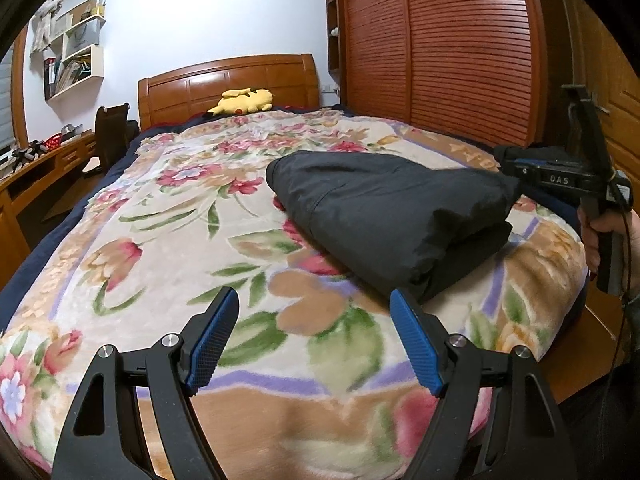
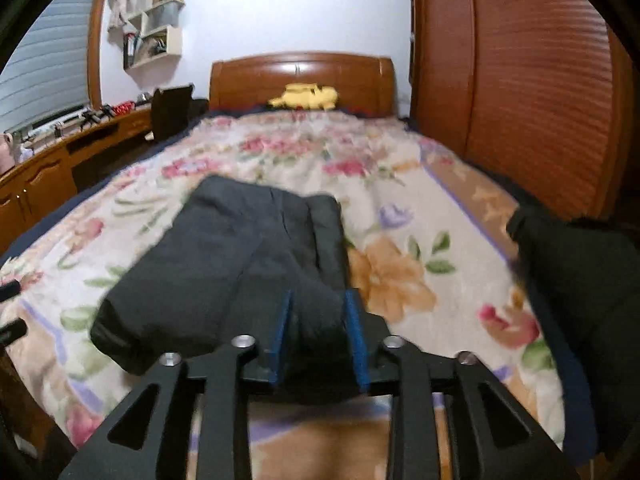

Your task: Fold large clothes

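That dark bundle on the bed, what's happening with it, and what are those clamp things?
A person is folding a large dark garment on a bed with a floral blanket, using a hand-held gripper in each hand. The garment already lies folded into a compact stack. The right hand-held gripper has its blue pads closed in on the stack's near edge. The left hand-held gripper is open and holds nothing, hovering over the blanket just short of the stack. A yellow plush toy sits by the headboard.

room: bedroom, pale wall (image 1: 208, 12) far | bed: floral blanket (image 1: 168, 208), wooden headboard (image 1: 228, 84) far, yellow plush toy (image 1: 244, 102) against it | right: slatted wooden wardrobe doors (image 1: 460, 48) | left: wooden desk (image 1: 44, 168), dark chair (image 1: 112, 132), white wall shelves (image 1: 76, 52) | far left: window blind (image 2: 48, 64)
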Motion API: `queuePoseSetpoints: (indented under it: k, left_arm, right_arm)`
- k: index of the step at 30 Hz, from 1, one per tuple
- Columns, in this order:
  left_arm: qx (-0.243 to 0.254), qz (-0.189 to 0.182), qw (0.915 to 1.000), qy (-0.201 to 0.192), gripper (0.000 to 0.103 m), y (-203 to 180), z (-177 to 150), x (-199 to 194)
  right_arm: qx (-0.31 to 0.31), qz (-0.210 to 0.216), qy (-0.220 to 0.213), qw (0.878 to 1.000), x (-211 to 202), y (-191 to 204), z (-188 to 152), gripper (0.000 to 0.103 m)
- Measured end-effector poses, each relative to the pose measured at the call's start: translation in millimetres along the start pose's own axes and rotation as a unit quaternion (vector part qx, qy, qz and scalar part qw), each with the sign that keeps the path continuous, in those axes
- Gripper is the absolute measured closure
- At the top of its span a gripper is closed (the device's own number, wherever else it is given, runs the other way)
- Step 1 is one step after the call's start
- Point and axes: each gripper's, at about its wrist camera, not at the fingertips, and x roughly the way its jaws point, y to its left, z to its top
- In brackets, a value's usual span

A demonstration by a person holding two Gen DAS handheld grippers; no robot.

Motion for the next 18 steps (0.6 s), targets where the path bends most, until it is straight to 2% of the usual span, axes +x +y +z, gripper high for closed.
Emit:
queuePoseSetpoints:
  k: [1, 2, 7, 9, 11, 13, 18]
  left_arm:
    - [-0.002, -0.001, 1.0, -0.002, 0.02, 0.2, 0.1, -1.5]
    - [-0.003, -0.002, 1.0, -0.004, 0.019, 0.9, 0.2, -2.0]
    - [0.001, -0.002, 0.9999, -0.01, 0.004, 2.1, -0.6, -6.7]
    - [0.0, -0.002, 0.9999, -0.011, 0.004, 3.9, -1.0, -7.8]
    - [-0.003, 0.0, 0.9999, -0.011, 0.004, 6.5, -1.4, -7.9]
    - [-0.006, 0.004, 0.9999, -0.012, 0.004, 8.2, -2.0, -7.6]
    - [-0.015, 0.001, 0.9999, -0.004, 0.004, 13.0, -4.9, -6.2]
  right_arm:
    - [-0.003, 0.001, -0.008, 1.0, -4.2, 3.8, 1.9, 0.052]
    - [-0.007, 0.005, -0.02, 1.0, -9.5, 7.8, 3.2, 0.05]
    - [-0.032, 0.065, -0.068, 0.995, -23.8, 27.6, -13.0, 0.049]
    - [-0.047, 0.091, -0.071, 0.992, -20.2, 39.2, -14.9, 0.049]
    - [-0.06, 0.118, -0.064, 0.989, -16.1, 54.3, -17.8, 0.049]
    - [-0.065, 0.135, -0.051, 0.987, -4.7, 65.4, -20.7, 0.063]
    - [-0.081, 0.149, -0.005, 0.985, 35.2, 84.3, -25.7, 0.067]
